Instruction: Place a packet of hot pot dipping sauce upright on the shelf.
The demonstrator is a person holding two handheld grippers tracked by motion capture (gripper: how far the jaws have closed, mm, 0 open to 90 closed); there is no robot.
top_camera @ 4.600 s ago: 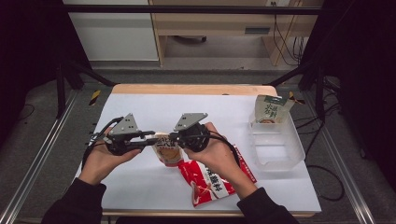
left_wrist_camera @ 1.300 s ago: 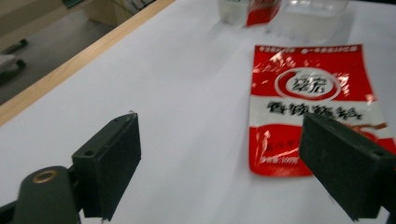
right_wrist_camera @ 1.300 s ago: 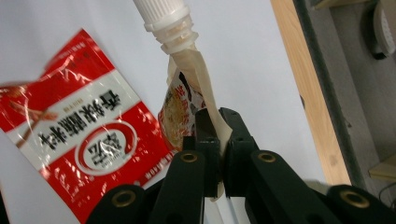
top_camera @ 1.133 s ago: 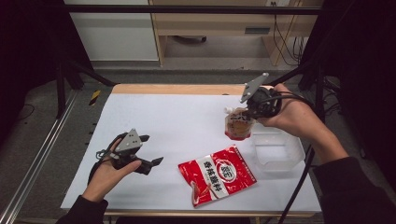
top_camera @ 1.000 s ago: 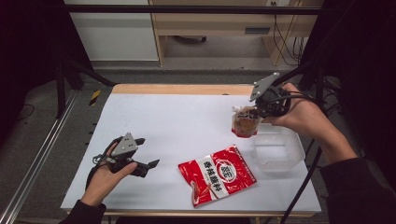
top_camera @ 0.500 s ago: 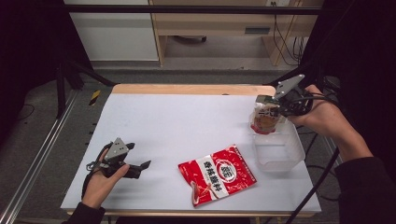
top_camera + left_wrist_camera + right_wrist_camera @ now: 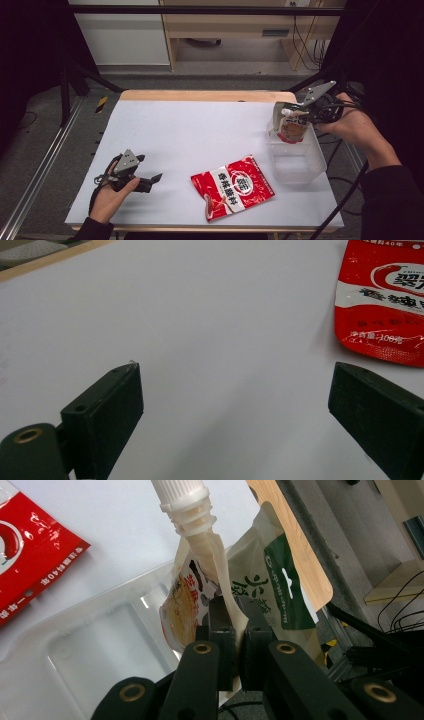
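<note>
Clear plastic tub (image 7: pixel 296 162) sits beneath the spouted pouch (image 7: pixel 291 127); right gripper (image 7: pixel 300 112) jaws clamp it for dropping in, left gripper (image 7: pixel 150 179) jaws apart.

The spout pouch (image 7: pixel 291 128) sits at the right edge of the high view, hanging over the far end of the clear bin (image 7: pixel 299 165). It is cream and orange-red with a white ribbed screw cap on top, its edge pinched flat.
</note>
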